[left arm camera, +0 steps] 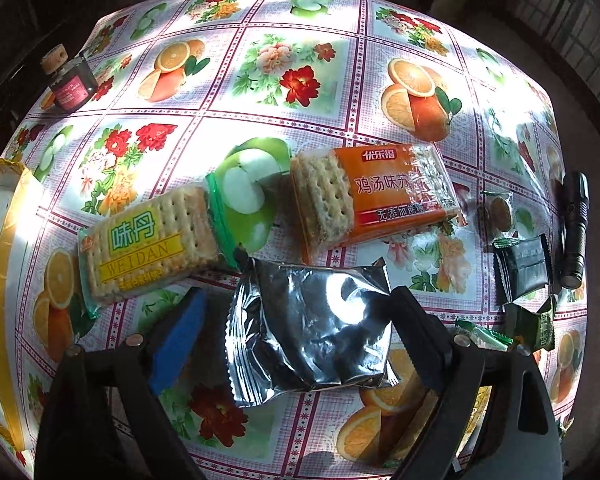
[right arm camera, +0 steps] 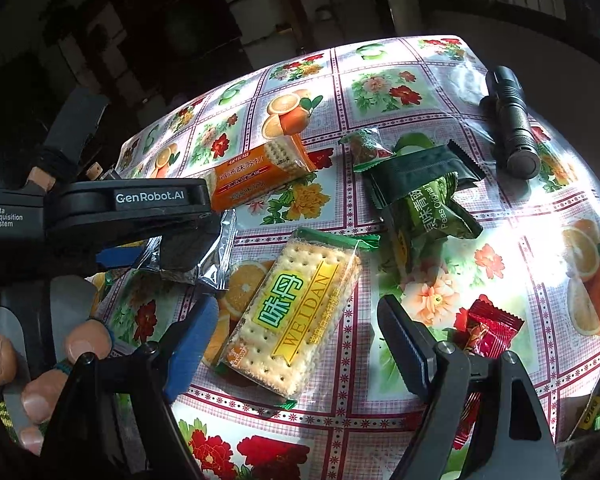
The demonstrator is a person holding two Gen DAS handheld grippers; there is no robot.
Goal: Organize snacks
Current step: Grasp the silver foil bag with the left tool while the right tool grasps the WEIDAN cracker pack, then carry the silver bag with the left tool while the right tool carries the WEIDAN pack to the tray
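Observation:
In the left wrist view my left gripper (left arm camera: pixel 296 320) is open, its fingers on either side of a silver foil packet (left arm camera: pixel 308 328) lying on the table. Beyond it lie a yellow-green WEIDAN cracker pack (left arm camera: pixel 148 240) and an orange cracker pack (left arm camera: pixel 372 196). In the right wrist view my right gripper (right arm camera: pixel 296 328) is open just above a WEIDAN cracker pack (right arm camera: pixel 296 316). The left gripper's body (right arm camera: pixel 128 208) shows at the left over the foil packet (right arm camera: pixel 208 260). The orange pack (right arm camera: pixel 256 176) lies farther back.
A fruit-and-flower tablecloth (left arm camera: pixel 300 80) covers the table. Small green and dark snack packets (right arm camera: pixel 420 192) (left arm camera: pixel 524 264), a red candy packet (right arm camera: pixel 488 328) and a black flashlight (right arm camera: pixel 512 124) (left arm camera: pixel 576 224) lie at the right. A dark jar (left arm camera: pixel 70 80) stands far left. A white-and-gold bag (left arm camera: pixel 4 240) sits at the left edge.

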